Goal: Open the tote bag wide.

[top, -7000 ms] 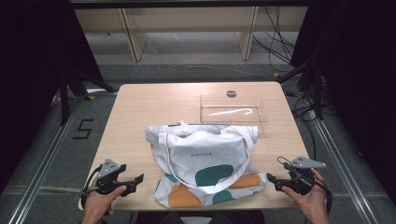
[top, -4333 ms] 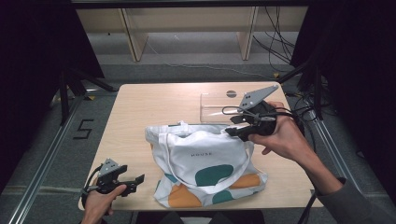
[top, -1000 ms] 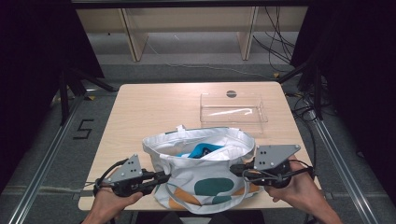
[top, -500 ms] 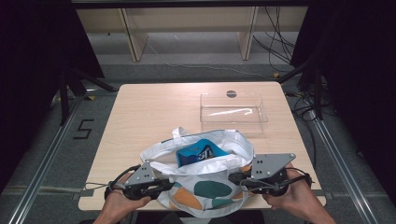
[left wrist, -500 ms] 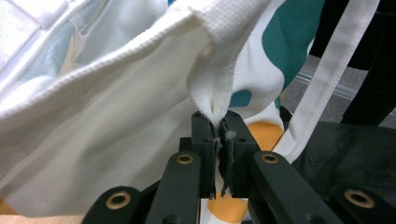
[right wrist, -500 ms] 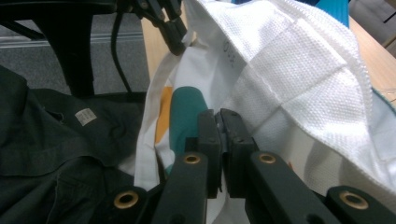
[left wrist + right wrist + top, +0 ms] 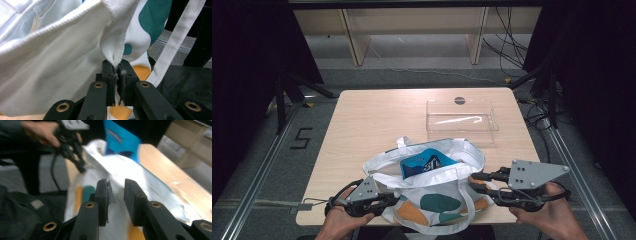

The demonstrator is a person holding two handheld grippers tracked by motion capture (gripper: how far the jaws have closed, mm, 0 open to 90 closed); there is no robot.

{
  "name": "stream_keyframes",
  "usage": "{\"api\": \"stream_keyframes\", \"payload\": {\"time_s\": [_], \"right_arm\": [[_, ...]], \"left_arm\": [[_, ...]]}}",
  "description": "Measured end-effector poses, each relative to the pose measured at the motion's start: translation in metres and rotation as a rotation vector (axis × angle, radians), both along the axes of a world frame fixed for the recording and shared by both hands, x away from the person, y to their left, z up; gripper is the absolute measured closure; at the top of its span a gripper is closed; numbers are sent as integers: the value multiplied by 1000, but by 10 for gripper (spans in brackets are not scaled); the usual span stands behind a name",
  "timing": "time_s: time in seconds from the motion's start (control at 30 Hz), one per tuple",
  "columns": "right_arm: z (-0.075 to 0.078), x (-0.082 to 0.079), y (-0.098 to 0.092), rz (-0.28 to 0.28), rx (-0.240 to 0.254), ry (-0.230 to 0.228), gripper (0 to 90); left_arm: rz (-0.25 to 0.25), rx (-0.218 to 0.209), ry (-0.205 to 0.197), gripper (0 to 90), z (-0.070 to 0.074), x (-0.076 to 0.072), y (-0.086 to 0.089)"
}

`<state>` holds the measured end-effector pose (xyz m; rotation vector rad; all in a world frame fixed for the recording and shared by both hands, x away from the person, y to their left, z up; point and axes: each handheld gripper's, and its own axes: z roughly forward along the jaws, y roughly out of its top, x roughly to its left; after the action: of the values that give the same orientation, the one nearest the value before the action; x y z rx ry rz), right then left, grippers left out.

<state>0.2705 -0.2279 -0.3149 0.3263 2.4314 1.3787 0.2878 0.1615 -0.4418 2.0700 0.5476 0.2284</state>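
Note:
A white tote bag (image 7: 432, 200) with green and orange patches stands open at the table's near edge, part of it hanging over. A blue packet (image 7: 424, 165) stands inside it. My left gripper (image 7: 394, 200) is at the bag's left side, shut on a pinch of its white rim (image 7: 117, 66). My right gripper (image 7: 474, 182) sits just off the bag's right side. Its jaws have just been opening, and they stand apart (image 7: 115, 182) with nothing pressed between them. Beyond them lie the bag (image 7: 120, 167) and the packet (image 7: 120, 137).
A clear plastic tray (image 7: 462, 117) rests on the far right of the wooden table (image 7: 377, 120). A white bag strap (image 7: 180, 42) hangs down past the table's edge. In the right gripper view a hand (image 7: 42, 132) holds the other gripper.
The bag has come down and toward the near edge. The right gripper's jaws have opened off the bag's rim and that hand has shifted right. The left grip holds.

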Motion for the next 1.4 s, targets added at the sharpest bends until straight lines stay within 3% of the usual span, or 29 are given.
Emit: {"api": "stream_keyframes", "payload": {"time_s": [0.03, 0.13, 0.23, 0.27, 0.4, 0.5, 0.53, 0.57, 0.6, 0.77, 0.8, 0.87, 0.93, 1.07, 1.1, 1.2, 1.23, 1.3, 1.4], "right_arm": [[2, 0, -3, -17, -16, -7, 724], [4, 7, -11, -86, -51, -19, 648], [3, 12, -13, -89, -74, -16, 648], [2, 17, -11, -98, -120, -56, 635], [4, 25, -7, -123, -186, -84, 599], [6, 29, -4, -102, -217, -75, 611], [5, 31, 0, -63, -275, -88, 760], [5, 31, 0, -63, -275, -88, 760], [4, 31, 0, -32, -306, -97, 853], [5, 23, -5, -21, -303, -107, 879], [7, 16, -8, -28, -296, -139, 880], [10, 13, -10, -25, -295, -149, 880], [11, 7, -10, -28, -317, -165, 881], [7, 5, -13, -25, -314, -170, 881], [1, 5, -17, -27, -283, -170, 883], [-18, 8, -21, -30, -266, -132, 887], [-18, 8, -21, -30, -266, -132, 887], [-37, 15, -25, -32, -283, -94, 887], [-42, 16, -29, -46, -252, -58, 887]], "left_arm": [[17, -7, 15, 839, 0, -2, 0], [-6, -2, 3, 837, 1, 0, 1], [2, -4, 2, 836, 2, -1, 1], [3, -10, 6, 835, 2, -1, 0], [6, -9, 14, 833, 4, -1, 0], [-3, -10, 6, 832, 4, 0, 0], [-14, -20, 1, 831, 4, 1, 0], [-14, -20, 1, 831, 4, 1, 0], [-5, -24, 1, 830, 5, 0, 0], [-14, -30, 4, 828, 7, 0, -1], [0, -26, 7, 827, 8, -1, -2], [-22, -19, -14, 826, 10, 1, -3], [-2, -12, -7, 826, 10, 1, -4], [-3, -36, 6, 825, 8, 1, -7], [-14, -23, -6, 825, 8, 1, -7], [-32, -19, -3, 824, 6, 1, -8], [-22, -11, 8, 824, 4, 0, -10], [-31, 5, 12, 822, 0, 1, -14], [-51, 17, 50, 819, -12, 1, -20]]}}
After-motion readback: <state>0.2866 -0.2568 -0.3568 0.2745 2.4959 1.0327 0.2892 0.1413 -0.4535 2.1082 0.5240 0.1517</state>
